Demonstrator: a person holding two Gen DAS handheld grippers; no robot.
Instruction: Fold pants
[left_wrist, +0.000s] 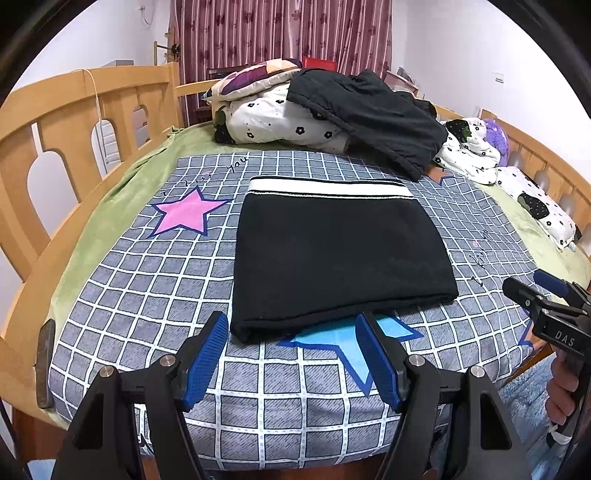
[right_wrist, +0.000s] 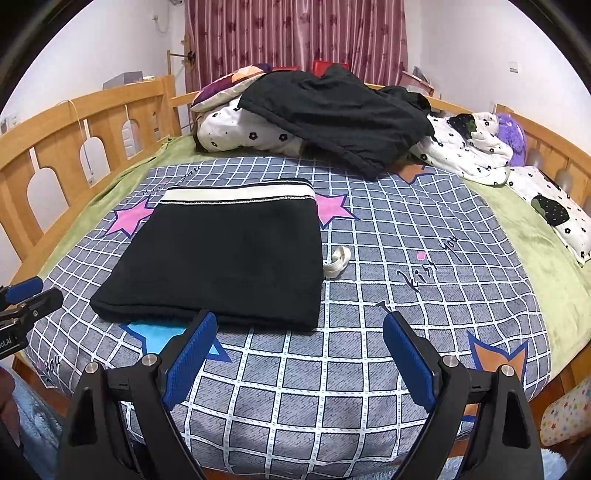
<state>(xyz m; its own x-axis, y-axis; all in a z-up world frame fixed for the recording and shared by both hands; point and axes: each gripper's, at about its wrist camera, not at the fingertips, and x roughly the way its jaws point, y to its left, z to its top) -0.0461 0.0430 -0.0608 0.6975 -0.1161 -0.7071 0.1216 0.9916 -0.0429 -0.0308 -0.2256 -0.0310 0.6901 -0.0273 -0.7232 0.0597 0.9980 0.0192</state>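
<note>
Blue-padded fingers (left_wrist: 207, 363) of the left gripper (left_wrist: 291, 354) stand spread apart with nothing between them, hovering just short of the near edge of the bed. The right gripper (right_wrist: 308, 356) is likewise wide open and empty; in the left wrist view it shows at the right edge (left_wrist: 535, 291), where its own fingers are partly cut off.

Just beyond both grippers lie the pants (left_wrist: 336, 254), black and folded into a flat, squarish packet, the white waistband (left_wrist: 328, 187) at the far edge and the folded edge nearest the fingers. A white drawstring (right_wrist: 338, 260) pokes out at the packet's right side, seen only from the right wrist. The packet rests on a grey checked sheet (left_wrist: 155, 295) printed with pink, blue and orange stars and some writing; it covers part of a blue star (left_wrist: 343, 339).

Under the sheet lies a green blanket (left_wrist: 122, 195). Farther back sits a heap of white flowered bedding (left_wrist: 269, 118) with loose black clothing (left_wrist: 373, 114) draped across it; what garment that is cannot be made out. A wooden bed rail (left_wrist: 66, 110) rings the mattress, and behind hang striped maroon curtains (left_wrist: 280, 33) between pale walls.
</note>
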